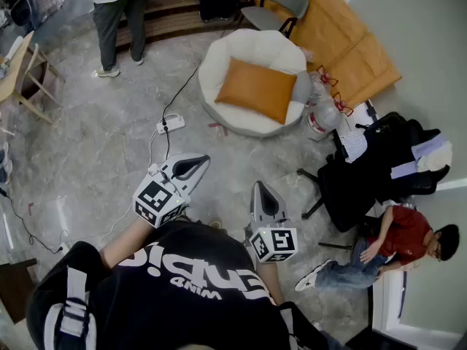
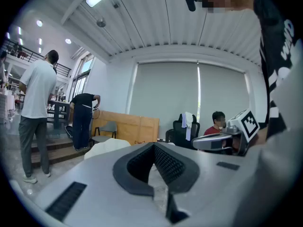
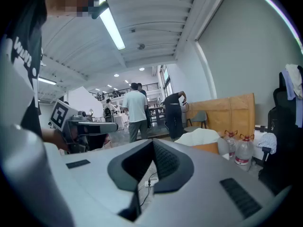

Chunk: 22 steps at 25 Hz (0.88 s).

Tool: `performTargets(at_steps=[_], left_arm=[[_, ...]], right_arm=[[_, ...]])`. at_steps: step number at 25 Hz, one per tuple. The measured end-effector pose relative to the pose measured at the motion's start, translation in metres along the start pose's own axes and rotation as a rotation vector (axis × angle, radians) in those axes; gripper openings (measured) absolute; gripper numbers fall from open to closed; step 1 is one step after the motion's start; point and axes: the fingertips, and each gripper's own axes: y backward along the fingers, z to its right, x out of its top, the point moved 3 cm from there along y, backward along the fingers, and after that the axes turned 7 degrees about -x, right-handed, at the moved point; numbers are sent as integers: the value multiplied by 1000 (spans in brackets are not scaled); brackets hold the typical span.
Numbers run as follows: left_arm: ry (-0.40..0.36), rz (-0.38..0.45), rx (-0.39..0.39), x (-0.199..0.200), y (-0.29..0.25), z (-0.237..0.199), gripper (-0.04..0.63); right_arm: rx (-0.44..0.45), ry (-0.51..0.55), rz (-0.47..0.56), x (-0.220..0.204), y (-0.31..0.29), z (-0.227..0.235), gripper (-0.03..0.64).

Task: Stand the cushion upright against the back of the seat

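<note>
Head view — cushion (image 1: 255, 90) flat; shirt lettering (image 1: 193, 272) upside-down.

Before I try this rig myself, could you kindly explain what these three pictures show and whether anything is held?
There is no robot: a person carries a two-jaw gripper in each hand. The head view looks down from a camera on that person's head and shows the left gripper and right gripper over the floor. The other two views come from cameras riding on each gripper, looking along its jaws. Both pairs of jaws are shut, holding nothing. Ahead, an orange cushion lies on a round white seat; a power strip lies on the floor.
</note>
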Motion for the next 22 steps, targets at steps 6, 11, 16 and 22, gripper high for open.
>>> performTargets(at_steps=[6, 11, 16, 22], left_arm=[[5, -12, 4, -1, -2, -4, 6], [9, -12, -16, -2, 0, -5, 6], [2, -1, -27, 1, 3, -11, 6], [16, -12, -44, -5, 22, -35, 6]], right_arm=[[-3, -1, -2, 0, -2, 2, 21], [-11, -2, -10, -2, -3, 0, 21], [-10, -25, 16, 3, -5, -3, 21], [-81, -27, 37, 1, -9, -17, 21]])
